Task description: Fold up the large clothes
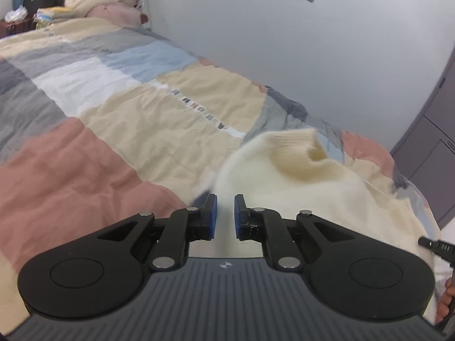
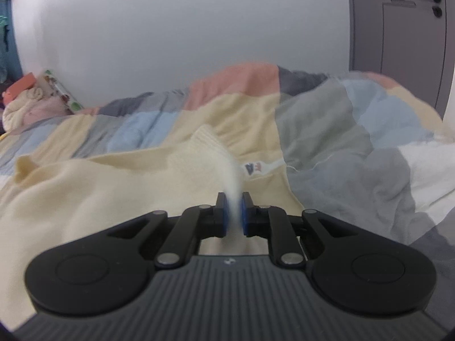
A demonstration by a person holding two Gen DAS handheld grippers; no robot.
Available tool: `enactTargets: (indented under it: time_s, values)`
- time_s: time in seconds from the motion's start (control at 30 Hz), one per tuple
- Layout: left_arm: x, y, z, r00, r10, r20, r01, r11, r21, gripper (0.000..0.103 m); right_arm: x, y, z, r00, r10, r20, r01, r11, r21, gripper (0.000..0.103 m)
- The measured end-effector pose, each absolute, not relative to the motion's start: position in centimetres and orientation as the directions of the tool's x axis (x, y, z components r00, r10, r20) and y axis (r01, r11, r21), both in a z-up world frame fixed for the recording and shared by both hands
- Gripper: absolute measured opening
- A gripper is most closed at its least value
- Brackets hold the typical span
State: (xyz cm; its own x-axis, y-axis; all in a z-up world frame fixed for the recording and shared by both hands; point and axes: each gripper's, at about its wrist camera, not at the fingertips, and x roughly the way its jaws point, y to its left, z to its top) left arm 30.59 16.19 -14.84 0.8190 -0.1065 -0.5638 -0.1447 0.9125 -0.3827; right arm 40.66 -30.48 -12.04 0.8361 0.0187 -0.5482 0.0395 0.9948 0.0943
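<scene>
A cream knitted sweater lies on the patchwork quilt, its ribbed collar raised. My left gripper is shut on a fold of the sweater, with white fabric between its blue pads. In the right wrist view the sweater spreads to the left. My right gripper is shut on a bunched strip of the sweater that rises from the jaws toward a ribbed cuff.
The quilt covers the whole bed. Pillows and piled clothes lie at the bed's far end. A grey wall runs along the bed, with a dark door beyond. The other gripper's tip and a hand show at the right edge.
</scene>
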Motion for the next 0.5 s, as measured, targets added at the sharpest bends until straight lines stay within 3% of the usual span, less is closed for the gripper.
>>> enactTargets:
  time_s: [0.27,0.5]
  values:
    - [24.7,13.0,-13.3,0.820,-0.195,-0.538,-0.067,0.901,-0.429,0.016,34.3,-28.3,-8.6,0.863,0.083,-0.498,-0.032,0.994,0.109,0.015]
    - [20.2,10.9,-12.7,0.810,-0.256,-0.528,-0.022,0.886,-0.463,0.031,27.7,-26.3,-7.1,0.862,0.197,-0.467,-0.108,0.972,0.210,0.015]
